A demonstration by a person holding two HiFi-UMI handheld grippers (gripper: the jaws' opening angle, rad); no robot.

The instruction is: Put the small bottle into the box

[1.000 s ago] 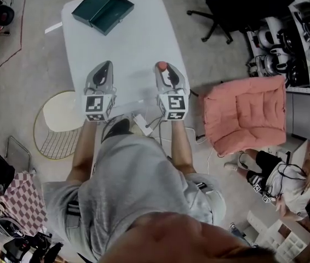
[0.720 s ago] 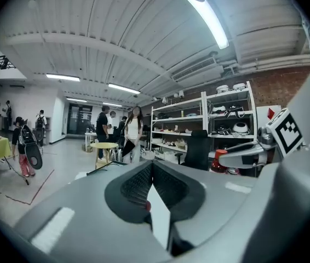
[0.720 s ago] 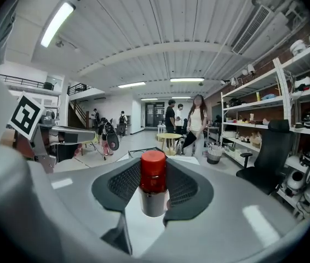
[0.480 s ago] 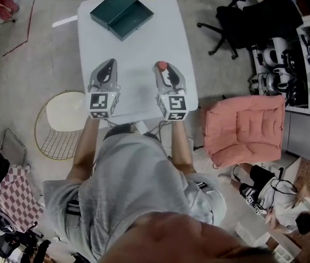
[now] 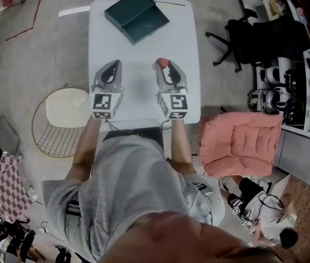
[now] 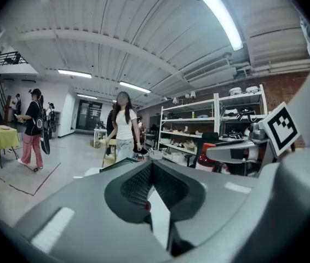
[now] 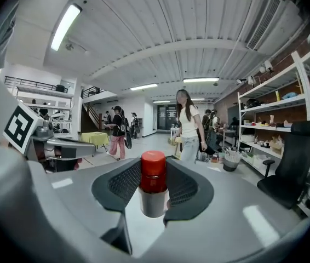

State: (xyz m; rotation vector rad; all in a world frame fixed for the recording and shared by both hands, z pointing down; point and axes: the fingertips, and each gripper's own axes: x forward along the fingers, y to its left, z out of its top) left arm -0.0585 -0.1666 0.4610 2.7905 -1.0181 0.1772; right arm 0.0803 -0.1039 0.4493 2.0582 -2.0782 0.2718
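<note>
The small bottle [image 5: 162,63] (it has a red cap and a pale body) is held upright in the right tongs [image 5: 164,69]. In the right gripper view the two dark pads are seen pressed on its sides, and the red cap sticks up above them. The bottle is held over the near half of the white surface [image 5: 144,48], well apart from the box [image 5: 137,15]. The box is dark green and is seen lying open at the far end of the surface, its two halves side by side and turned a little on a slant. The left tongs [image 5: 114,66] are held beside the right ones, over the same near half of the surface. They are clenched, with the tips brought together. Both tongs are pointed toward the far end. To the left of the surface a round chair [image 5: 62,111] with a white seat is seen on the floor. To the right a pink cushion [image 5: 241,144] and a black office chair [image 5: 264,34] are seen. Farther off in the room a person in a white top [image 7: 188,126] is seen standing
</note>
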